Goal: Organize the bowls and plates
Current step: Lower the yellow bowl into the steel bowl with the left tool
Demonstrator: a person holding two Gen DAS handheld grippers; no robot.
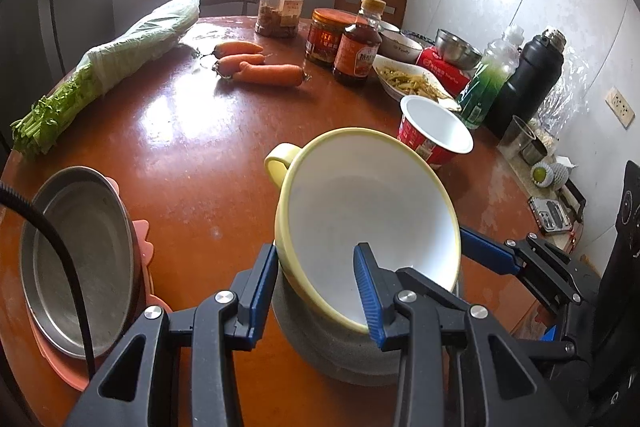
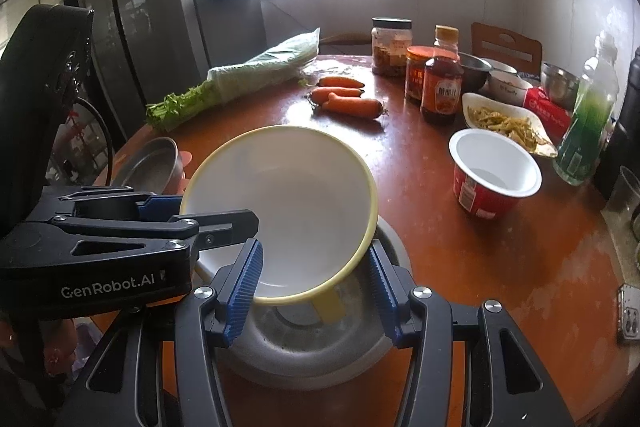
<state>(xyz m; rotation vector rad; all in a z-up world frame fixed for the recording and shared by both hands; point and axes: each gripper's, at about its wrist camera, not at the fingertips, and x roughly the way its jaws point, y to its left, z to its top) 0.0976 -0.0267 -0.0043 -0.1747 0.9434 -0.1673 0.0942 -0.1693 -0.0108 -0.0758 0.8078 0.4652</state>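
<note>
A yellow bowl with a white inside and a handle (image 1: 360, 211) hangs tilted over a grey bowl (image 1: 332, 351) on the round red-brown table. My left gripper (image 1: 316, 295) straddles its near rim, one finger outside and one inside, and grips it. In the right wrist view the yellow bowl (image 2: 288, 211) sits over the grey bowl (image 2: 304, 359), and my right gripper (image 2: 316, 291) stands open around the yellow bowl's lower edge. The left gripper's body (image 2: 120, 227) holds the bowl's left rim there. A steel plate (image 1: 76, 259) lies on a pink plate at the left.
An empty red instant-noodle cup (image 1: 436, 131), a white dish of food (image 1: 412, 83), steel bowls (image 1: 456, 49), sauce jars and a bottle (image 1: 356, 47), three carrots (image 1: 256, 65), bagged celery (image 1: 108, 67), a green bottle and a black flask (image 1: 528, 79) stand across the table.
</note>
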